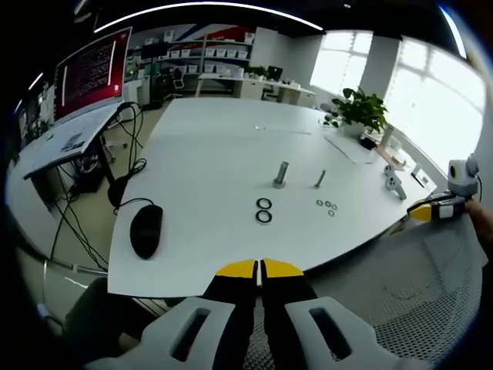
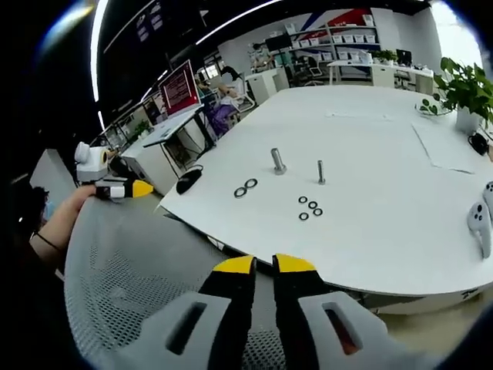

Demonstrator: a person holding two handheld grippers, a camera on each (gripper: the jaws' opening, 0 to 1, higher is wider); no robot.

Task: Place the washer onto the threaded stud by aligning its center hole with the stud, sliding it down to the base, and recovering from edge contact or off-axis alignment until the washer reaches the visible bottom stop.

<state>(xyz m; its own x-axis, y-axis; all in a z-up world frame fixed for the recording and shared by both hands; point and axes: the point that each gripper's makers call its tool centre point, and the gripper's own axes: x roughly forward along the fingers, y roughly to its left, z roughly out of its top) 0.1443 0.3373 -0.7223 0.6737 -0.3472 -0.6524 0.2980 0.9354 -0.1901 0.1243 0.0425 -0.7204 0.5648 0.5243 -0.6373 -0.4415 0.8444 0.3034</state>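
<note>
On the white table (image 1: 208, 154) a thick threaded stud (image 1: 281, 175) stands upright, with a thinner stud (image 1: 320, 179) to its right. Two large dark washers (image 1: 264, 210) lie flat just in front of the thick stud. Several small washers (image 1: 327, 206) lie near the thin one. My left gripper (image 1: 259, 269) is shut and empty, short of the table's near edge. In the right gripper view the thick stud (image 2: 277, 161), thin stud (image 2: 321, 172), large washers (image 2: 246, 188) and small washers (image 2: 310, 208) lie ahead. My right gripper (image 2: 264, 266) is shut and empty, over a chair back.
A black mouse (image 1: 146, 230) with its cable sits at the table's left corner. A white controller (image 2: 481, 220) and a potted plant (image 1: 360, 108) are on the far side. A grey mesh chair back (image 2: 146, 270) lies under both grippers. A monitor (image 1: 92, 73) stands on a neighbouring desk.
</note>
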